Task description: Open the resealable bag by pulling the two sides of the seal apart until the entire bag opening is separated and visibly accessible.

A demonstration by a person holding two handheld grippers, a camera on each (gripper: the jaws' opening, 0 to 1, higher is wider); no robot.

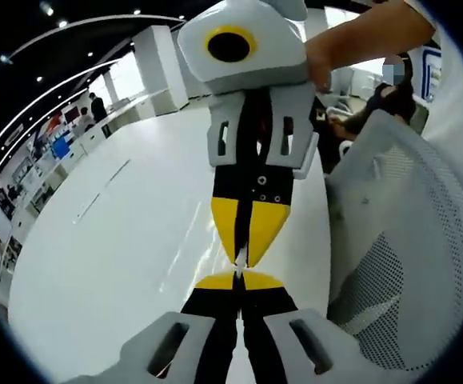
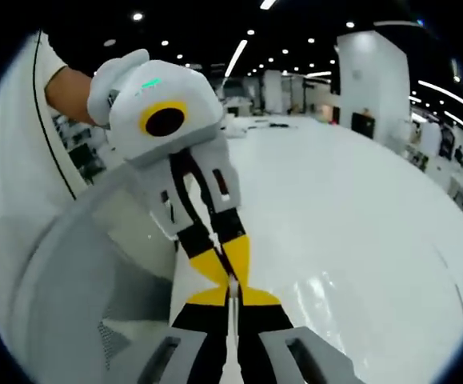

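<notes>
Facing tip to tip above the white table (image 1: 119, 240), your left gripper (image 1: 239, 282) and right gripper (image 2: 233, 298) each pinch the bag (image 1: 240, 258), a thin, barely discernible clear edge; contents cannot be determined.

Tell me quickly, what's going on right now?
Left gripper and right gripper shut, tip to tip on a thin clear edge, likely the bag seal. White table below. Mesh chair alongside.

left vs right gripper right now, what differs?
In the left gripper view, the left gripper rises from the bottom, the right gripper comes down from the top. In the right gripper view, the left gripper's housing shows a green light; none visible on the right gripper's. Shared: both shut, yellow tips meeting.
</notes>
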